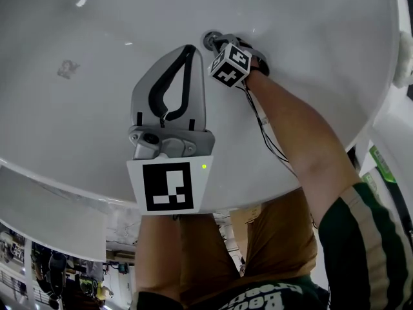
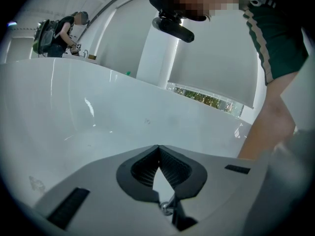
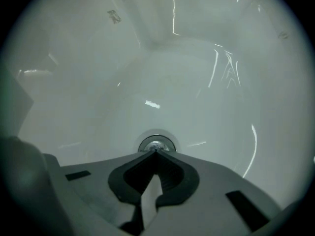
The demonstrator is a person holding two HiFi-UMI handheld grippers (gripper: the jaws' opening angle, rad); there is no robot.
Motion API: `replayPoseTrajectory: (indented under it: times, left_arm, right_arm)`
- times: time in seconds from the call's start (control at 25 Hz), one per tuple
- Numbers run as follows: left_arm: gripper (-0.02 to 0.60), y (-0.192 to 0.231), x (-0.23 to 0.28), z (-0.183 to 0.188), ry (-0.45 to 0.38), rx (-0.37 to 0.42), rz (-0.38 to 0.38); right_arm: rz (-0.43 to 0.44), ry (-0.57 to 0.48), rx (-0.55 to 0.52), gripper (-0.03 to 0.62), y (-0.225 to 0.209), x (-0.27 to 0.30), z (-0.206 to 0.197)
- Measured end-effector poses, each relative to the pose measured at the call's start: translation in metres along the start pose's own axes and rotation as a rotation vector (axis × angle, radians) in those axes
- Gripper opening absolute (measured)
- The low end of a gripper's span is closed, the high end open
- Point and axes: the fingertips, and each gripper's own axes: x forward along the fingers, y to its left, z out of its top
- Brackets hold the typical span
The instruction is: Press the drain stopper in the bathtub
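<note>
My right gripper point(image 3: 155, 152), jaws closed and empty, points straight at the round chrome drain stopper point(image 3: 156, 144) in the white bathtub point(image 3: 197, 82) floor, just beyond its tips. My left gripper point(image 2: 158, 147), likewise closed and empty, is farther off.

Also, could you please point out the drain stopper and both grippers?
drain stopper point(image 3: 156, 144), right gripper view, its metal centre.
right gripper point(image 3: 155, 152), right gripper view, between its fingertips.
left gripper point(image 2: 158, 147), left gripper view, between its fingertips.

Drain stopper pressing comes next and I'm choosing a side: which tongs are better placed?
Right. The right tongs, shut, have their tips right at the drain stopper; the left tongs, also shut, point at the bathtub wall with no drain ahead.
</note>
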Motion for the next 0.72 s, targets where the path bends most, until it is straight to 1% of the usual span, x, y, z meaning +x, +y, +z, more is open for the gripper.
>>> replayPoseTrajectory:
  times: [0.16, 0.36, 0.56, 0.64, 0.72]
  left_arm:
    - [-0.001, 0.0, -0.002, -0.001, 0.016, 0.017, -0.008]
    - [0.0, -0.004, -0.003, -0.001, 0.02, 0.017, -0.024]
    - [0.0, -0.012, -0.003, 0.008, 0.026, 0.03, -0.05]
    - [-0.001, -0.011, -0.004, 0.012, 0.03, 0.035, -0.048]
    - [0.0, -0.011, -0.006, 0.016, 0.029, 0.035, -0.04]
  right_arm:
    - [-0.019, -0.032, 0.034, 0.013, 0.0, -0.009, 0.009]
    - [-0.038, -0.058, -0.021, 0.014, 0.007, -0.024, 0.014]
    - [-0.05, -0.071, -0.016, 0.014, -0.001, -0.044, 0.014]
    - [-0.04, -0.08, -0.005, 0.014, -0.002, -0.052, 0.016]
    - [-0.011, -0.099, 0.001, 0.014, 0.001, -0.06, 0.019]
